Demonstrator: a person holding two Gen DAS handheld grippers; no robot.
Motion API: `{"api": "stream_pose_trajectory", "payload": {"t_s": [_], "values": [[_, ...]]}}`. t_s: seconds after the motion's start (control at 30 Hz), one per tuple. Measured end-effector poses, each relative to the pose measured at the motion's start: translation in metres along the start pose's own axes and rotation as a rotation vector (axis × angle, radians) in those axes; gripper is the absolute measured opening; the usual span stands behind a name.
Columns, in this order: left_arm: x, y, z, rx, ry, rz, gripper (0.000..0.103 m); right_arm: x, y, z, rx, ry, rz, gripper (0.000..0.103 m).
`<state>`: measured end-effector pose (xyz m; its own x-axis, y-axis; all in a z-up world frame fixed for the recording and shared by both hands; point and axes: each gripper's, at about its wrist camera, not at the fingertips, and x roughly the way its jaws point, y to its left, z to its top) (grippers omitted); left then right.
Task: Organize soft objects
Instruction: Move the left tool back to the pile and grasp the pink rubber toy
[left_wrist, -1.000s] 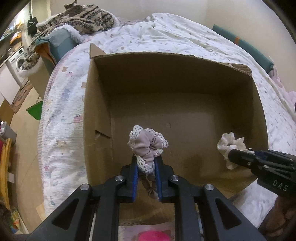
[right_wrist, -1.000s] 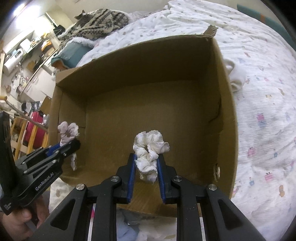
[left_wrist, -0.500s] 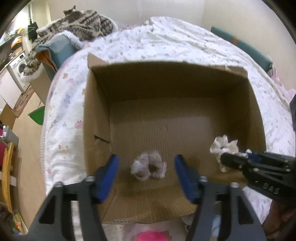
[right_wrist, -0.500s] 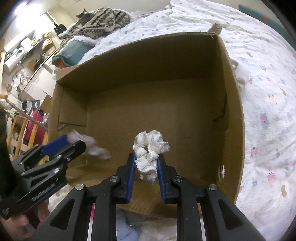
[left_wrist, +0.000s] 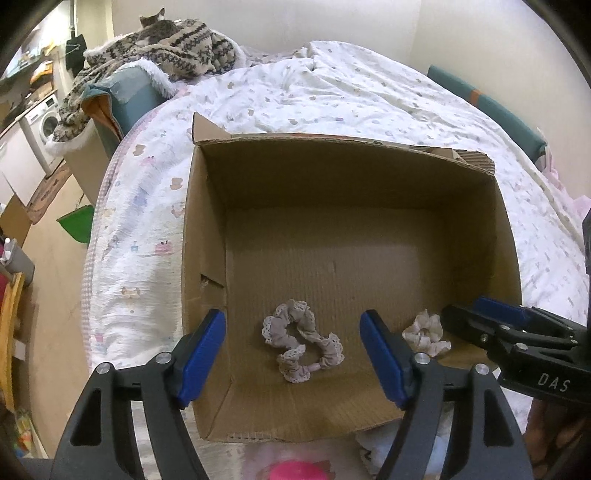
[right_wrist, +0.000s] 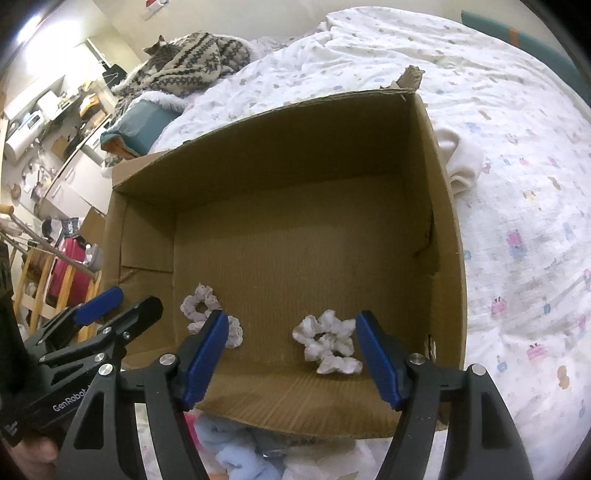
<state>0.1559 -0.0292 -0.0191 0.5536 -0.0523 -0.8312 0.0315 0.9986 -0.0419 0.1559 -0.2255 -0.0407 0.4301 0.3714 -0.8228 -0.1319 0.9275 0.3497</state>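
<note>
An open cardboard box (left_wrist: 205, 229) (right_wrist: 445, 221) stands on the bed. A mauve lace-edged scrunchie (left_wrist: 303, 339) (right_wrist: 199, 302) lies on its floor near the front wall. To its right lies a white scrunchie (right_wrist: 327, 343) (left_wrist: 424, 332). My left gripper (left_wrist: 291, 315) (right_wrist: 135, 298) hovers over the mauve one, its jaws opening; the pads touch nothing. Over the white scrunchie hangs my right gripper (right_wrist: 291, 317) (left_wrist: 463, 306), jaws also opening, with the scrunchie below and free of the pads.
The box sits on a white printed quilt (left_wrist: 332, 99). A folded white cloth (right_wrist: 461, 166) lies against the box's right wall. Pink (left_wrist: 291, 470) and light blue (right_wrist: 236, 454) soft things lie just in front of it. A cat rests on a knitted blanket (left_wrist: 177, 44) far back.
Both grippers went from shut to open. The mauve scrunchie dropped first, then the white one; both now lie on the box floor. The hands barely moved.
</note>
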Motion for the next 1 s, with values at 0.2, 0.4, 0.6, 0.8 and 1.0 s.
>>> {"api": "stream_pose_trajectory", "payload": {"t_s": [0.2, 0.4, 0.6, 0.8, 1.0], "values": [[-0.016, 0.000, -0.008, 0.000, -0.023, 0.010, 0.073, -0.010, 0.013, -0.004, -0.035, -0.051, -0.030, 0.075], [-0.043, 0.007, -0.019, -0.004, -0.054, 0.010, 0.073, -0.023, 0.019, -0.015, -0.042, -0.071, -0.052, 0.075], [-0.055, 0.020, -0.031, -0.050, -0.037, 0.019, 0.073, -0.046, 0.022, -0.029, -0.047, -0.107, -0.051, 0.075], [-0.064, 0.027, -0.048, -0.094, -0.007, -0.005, 0.073, -0.057, 0.017, -0.050, 0.001, -0.101, -0.044, 0.075], [-0.070, 0.024, -0.060, -0.073, 0.014, 0.003, 0.073, -0.067, 0.019, -0.070, 0.035, -0.092, -0.026, 0.075]]}}
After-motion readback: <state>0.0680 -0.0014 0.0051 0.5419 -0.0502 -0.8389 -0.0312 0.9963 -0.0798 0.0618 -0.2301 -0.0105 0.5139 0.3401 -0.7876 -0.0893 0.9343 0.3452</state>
